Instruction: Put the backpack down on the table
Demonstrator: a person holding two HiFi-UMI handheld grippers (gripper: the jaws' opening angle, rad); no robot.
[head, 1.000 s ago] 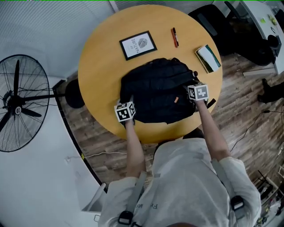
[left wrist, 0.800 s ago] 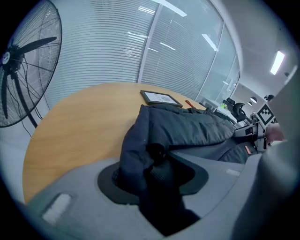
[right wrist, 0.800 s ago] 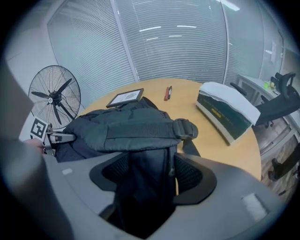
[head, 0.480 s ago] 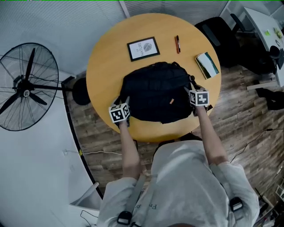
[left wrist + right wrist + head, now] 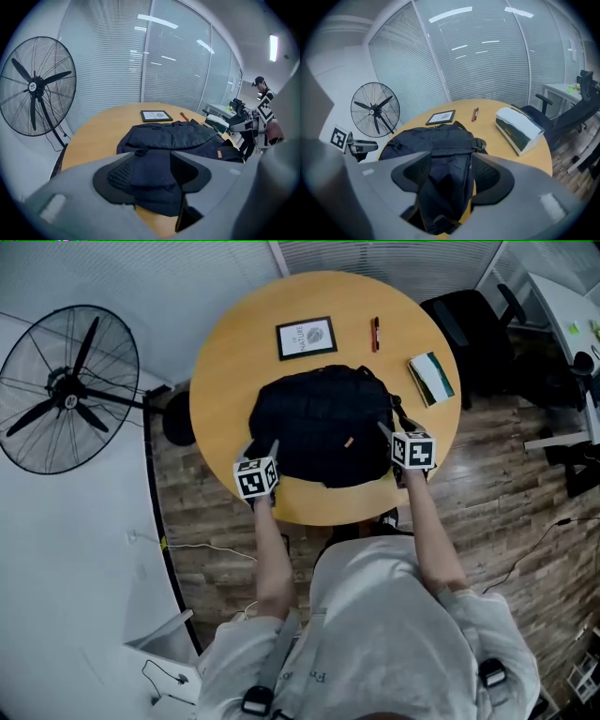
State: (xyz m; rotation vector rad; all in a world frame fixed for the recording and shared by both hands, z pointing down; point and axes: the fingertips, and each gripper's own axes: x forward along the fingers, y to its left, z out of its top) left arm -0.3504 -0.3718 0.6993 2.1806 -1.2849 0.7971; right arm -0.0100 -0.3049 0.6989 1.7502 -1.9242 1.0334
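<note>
Up on the head, looking steeply down from well above: catches the whole round table [image 5: 234, 362], left gripper [image 5: 262, 446] and right gripper [image 5: 389, 426] at its near edge. Riding low on the left gripper, facing out along the jaws: backpack [image 5: 173, 136] right in front, pedestal fan [image 5: 37, 86] off to that claw's left. Same deal on the right gripper, book [image 5: 518, 126] off to that claw's right. Shared by all three: backpack, framed picture [image 5: 307, 337] and red pen [image 5: 375, 334] beyond the claws.

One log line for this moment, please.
backpack: lying on table | left tongs: jaws just been opening, nothing between | right tongs: open, over strap | step: placed
</note>
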